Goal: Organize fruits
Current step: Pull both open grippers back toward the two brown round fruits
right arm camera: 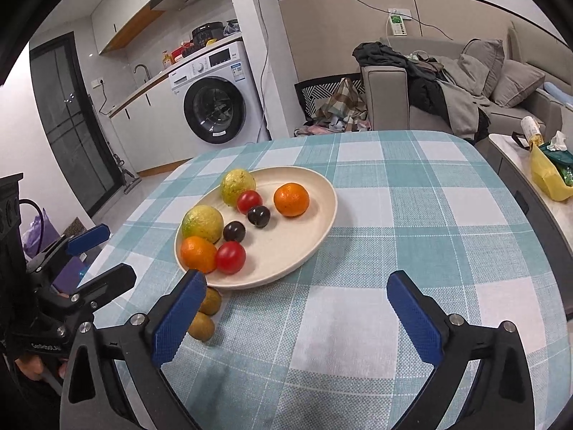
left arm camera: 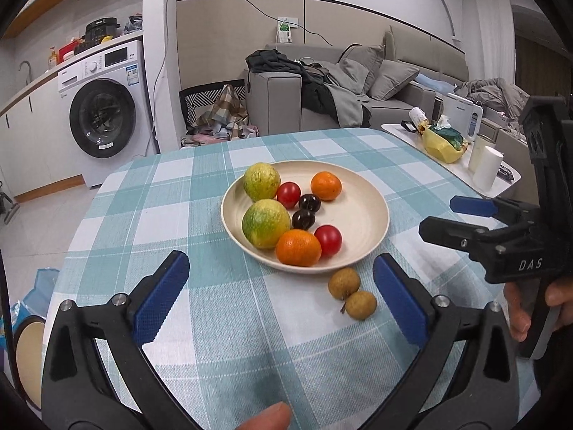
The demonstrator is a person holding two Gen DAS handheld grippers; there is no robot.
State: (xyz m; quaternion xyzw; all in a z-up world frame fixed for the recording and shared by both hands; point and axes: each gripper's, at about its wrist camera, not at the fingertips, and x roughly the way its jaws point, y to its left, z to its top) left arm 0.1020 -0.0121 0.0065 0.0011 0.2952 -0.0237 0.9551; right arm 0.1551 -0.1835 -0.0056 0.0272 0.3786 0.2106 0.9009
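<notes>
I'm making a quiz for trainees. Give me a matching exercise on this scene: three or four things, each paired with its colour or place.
Things:
1. plate
2. longans
3. cherries
4. tablecloth

Descriptions:
A. brown, on the cloth beside the plate
B. cream, holds fruit
C. teal and white checks
D. dark, mid-plate

Pairs: 1-B, 2-A, 3-D, 4-C
</notes>
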